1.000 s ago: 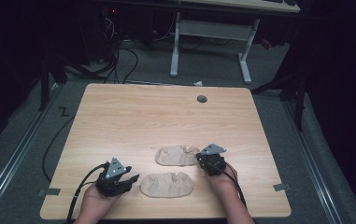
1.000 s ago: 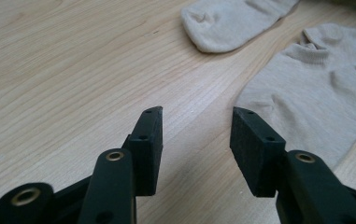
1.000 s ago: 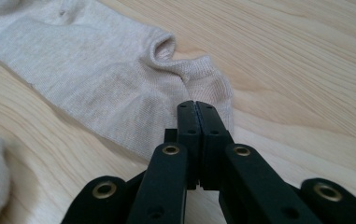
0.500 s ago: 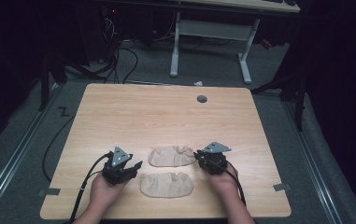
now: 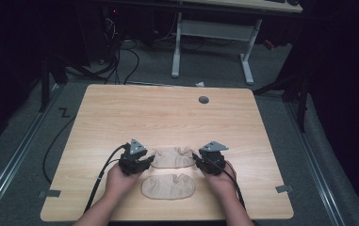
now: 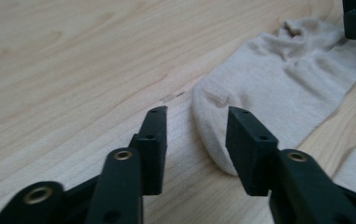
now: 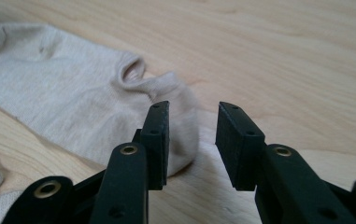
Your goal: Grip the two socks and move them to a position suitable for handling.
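Pale wood desk (image 5: 167, 113), dark room. Far beige ankle sock (image 5: 172, 157) lies flat between my claws: left claw (image 5: 145, 162) just narrowing, still apart at its toe; right claw (image 5: 199, 161) just widening at its cuff. Next: pinch both ends.

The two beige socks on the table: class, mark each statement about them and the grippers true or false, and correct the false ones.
1. Two beige socks lie on the wooden table. True.
2. The left gripper is clamped on the farther sock. False: its jaws stand apart at the sock's end.
3. The right gripper has open jaws at that sock's other end. True.
4. The nearer sock lies on top of the farther one. False: they lie apart.
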Motion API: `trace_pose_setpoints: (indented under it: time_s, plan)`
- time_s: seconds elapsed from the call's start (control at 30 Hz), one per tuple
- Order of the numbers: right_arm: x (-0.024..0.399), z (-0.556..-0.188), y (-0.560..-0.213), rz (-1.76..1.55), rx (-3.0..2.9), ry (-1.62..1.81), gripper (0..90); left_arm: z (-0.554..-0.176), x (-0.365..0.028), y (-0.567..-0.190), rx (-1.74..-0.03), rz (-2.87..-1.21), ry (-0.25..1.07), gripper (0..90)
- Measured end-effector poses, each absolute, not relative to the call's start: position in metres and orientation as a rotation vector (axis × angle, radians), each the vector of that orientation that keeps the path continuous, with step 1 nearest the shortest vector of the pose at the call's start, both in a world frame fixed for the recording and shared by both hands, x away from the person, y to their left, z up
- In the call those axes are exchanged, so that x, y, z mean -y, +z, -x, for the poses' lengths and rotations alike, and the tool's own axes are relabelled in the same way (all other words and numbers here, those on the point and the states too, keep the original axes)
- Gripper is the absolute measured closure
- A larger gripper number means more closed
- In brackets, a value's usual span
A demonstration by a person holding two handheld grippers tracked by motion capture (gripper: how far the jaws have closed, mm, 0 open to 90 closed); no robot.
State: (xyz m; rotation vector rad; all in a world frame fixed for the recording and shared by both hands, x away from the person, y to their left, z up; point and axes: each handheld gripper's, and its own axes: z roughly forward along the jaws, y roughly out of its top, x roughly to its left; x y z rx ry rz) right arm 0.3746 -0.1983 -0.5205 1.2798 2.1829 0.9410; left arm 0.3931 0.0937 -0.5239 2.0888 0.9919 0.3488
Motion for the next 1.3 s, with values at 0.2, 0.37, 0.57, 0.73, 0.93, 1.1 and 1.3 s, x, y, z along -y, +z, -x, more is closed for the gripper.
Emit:
trace_pose_setpoints:
  time_s: [0.2,0.37,0.57,0.73,0.93,1.1,1.3]
  plan:
    - [0.197,-0.38,-0.527,-1.329,-2.213,0.942,67.4,-0.396,-0.093,-0.529,-1.009,-2.1,0.315,67.5]
    - [0.197,-0.379,-0.529,-1.334,-2.214,0.967,72.5,-0.394,-0.09,-0.529,-0.983,-2.112,0.31,77.0]
    - [0.195,-0.377,-0.53,-1.324,-2.215,0.98,81.9,-0.39,-0.087,-0.53,-0.956,-2.121,0.332,86.1]
    - [0.19,-0.375,-0.528,-1.294,-2.214,0.944,84.3,-0.39,-0.087,-0.53,-0.953,-2.117,0.336,86.5]
    - [0.19,-0.371,-0.523,-1.25,-2.196,0.949,84.5,-0.388,-0.087,-0.525,-0.943,-2.083,0.342,86.5]
    - [0.189,-0.368,-0.519,-1.232,-2.173,0.968,84.4,-0.386,-0.089,-0.521,-0.941,-2.065,0.365,86.5]
    - [0.187,-0.365,-0.515,-1.197,-2.157,0.982,84.3,-0.385,-0.091,-0.517,-0.944,-2.038,0.373,86.5]
